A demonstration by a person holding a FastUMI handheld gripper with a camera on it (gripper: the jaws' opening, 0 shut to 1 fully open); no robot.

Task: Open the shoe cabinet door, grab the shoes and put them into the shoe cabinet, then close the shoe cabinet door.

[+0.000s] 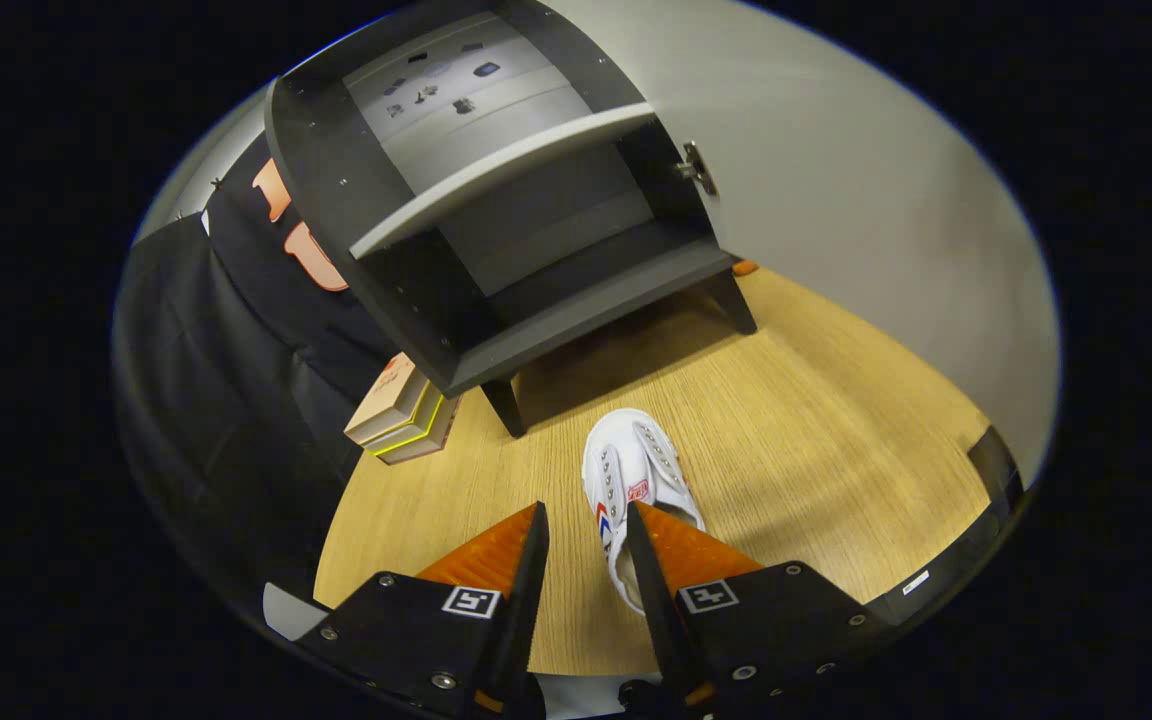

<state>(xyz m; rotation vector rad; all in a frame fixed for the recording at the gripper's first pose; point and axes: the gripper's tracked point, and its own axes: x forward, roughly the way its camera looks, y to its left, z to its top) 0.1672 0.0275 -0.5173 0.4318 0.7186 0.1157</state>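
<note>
A white lace-less sneaker [636,460] with a red and blue side stripe lies on the wood floor [816,440], toe toward the cabinet. My gripper [584,508] hovers over its heel end, open. One finger is over the shoe's opening and the other stands on the floor side, so the shoe's near side wall lies between them; I cannot tell whether either touches it. Just beyond the shoe stands the dark shoe cabinet [586,310] on short legs, its pale door [836,180] swung wide to the right. A light shelf [496,175] divides its bare inside.
Stacked shoe boxes [401,410] sit on the floor left of the cabinet, against the black cloth wall [236,330]. A small orange object [744,267] lies behind the cabinet's right leg. Open wood floor spreads to the right of the shoe.
</note>
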